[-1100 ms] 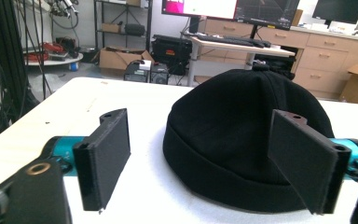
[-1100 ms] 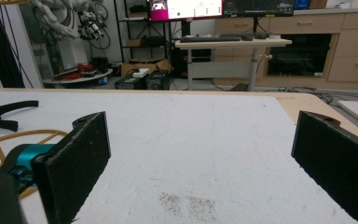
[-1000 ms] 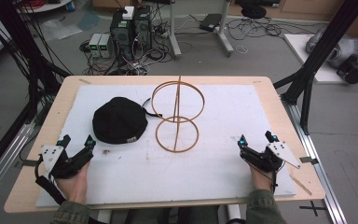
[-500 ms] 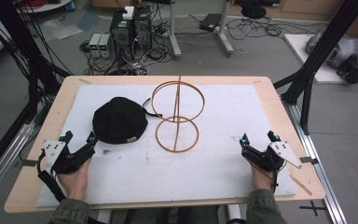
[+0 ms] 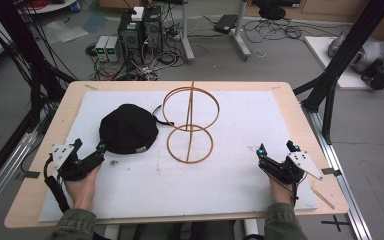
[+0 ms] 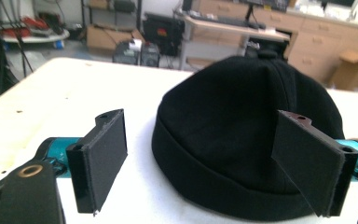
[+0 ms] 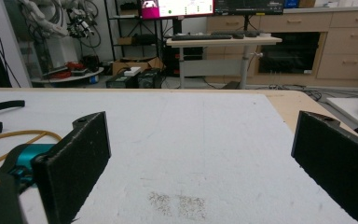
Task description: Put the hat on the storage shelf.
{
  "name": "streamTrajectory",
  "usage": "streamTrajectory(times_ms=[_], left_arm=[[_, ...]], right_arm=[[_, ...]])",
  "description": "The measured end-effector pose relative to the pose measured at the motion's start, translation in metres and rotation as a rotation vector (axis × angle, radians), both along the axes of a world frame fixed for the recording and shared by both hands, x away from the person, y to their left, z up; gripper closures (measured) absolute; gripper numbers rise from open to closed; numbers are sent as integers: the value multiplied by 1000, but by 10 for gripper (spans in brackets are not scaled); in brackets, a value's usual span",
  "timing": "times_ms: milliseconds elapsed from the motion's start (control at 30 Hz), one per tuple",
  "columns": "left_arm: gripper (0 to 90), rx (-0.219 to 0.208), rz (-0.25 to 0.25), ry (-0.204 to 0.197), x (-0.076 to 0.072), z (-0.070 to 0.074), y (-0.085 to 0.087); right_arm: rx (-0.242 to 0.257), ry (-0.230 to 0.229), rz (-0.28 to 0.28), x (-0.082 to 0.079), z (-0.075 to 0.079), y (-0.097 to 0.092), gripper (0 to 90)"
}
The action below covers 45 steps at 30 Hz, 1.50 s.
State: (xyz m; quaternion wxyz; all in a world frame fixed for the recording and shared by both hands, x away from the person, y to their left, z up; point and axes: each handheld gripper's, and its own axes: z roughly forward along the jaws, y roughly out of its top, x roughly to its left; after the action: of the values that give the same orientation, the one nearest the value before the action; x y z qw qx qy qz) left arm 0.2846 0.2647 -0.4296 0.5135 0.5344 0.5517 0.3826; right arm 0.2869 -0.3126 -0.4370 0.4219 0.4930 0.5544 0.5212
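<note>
Overhead view: a person is sitting at a wooden surface [image 5: 300, 120] covered w/ a white mat [image 5: 240, 150], holding a claw in each hand.

The left claw [image 5: 92, 152] is resting at the near left of the mat, jaws spread wide, gripping nothing. A black cap [image 5: 128, 128] is lying just ahead of its tips, dome up. In the left gripper view the cap [image 6: 247, 135] is sitting between & just beyond the two open jaws, nearer the right-hand jaw; can't tell whether that jaw is touching the fabric.

The right claw [image 5: 277, 156] is resting at the near right of the mat, jaws also wide open, holding nothing. In the right gripper view, bare mat [image 7: 205, 149] w/ a faint dark smudge [image 7: 177, 201] is lying between its jaws.

A wooden hoop stand [image 5: 190, 122] — two rings on an upright rod, one ring flat on the mat, the other raised & tilted — is standing ahead of both claws, roughly between them, just right of the cap & well apart from the right claw. A black strap [image 5: 161, 120] from the cap is trailing toward the hoops.

Beyond the surface: floor w/ cables & computer boxes [image 5: 140, 27].
</note>
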Motion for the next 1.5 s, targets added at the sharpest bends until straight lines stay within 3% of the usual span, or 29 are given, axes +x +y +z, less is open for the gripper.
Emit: streamTrajectory(times_ms=[100,300,500,800,1033,1133,1300,1500], left_arm=[[180,9,-14,-8,5,11,-1],[173,22,-45,23,20,24,-4],[174,25,-62,36,29,24,-9],[174,68,-106,68,44,30,-21],[175,103,-155,121,60,35,-34],[175,77,-175,158,66,36,-44],[176,93,-168,182,73,35,-55],[176,95,-124,207,78,30,-51]], right_arm=[[-3,2,5,0,0,1,36],[0,3,6,0,0,1,36],[3,6,6,1,0,1,36],[-9,10,26,3,0,5,35],[-15,13,32,4,0,6,36],[-27,7,35,5,0,6,36],[-31,6,38,6,0,6,35],[-33,3,41,7,0,6,35]])
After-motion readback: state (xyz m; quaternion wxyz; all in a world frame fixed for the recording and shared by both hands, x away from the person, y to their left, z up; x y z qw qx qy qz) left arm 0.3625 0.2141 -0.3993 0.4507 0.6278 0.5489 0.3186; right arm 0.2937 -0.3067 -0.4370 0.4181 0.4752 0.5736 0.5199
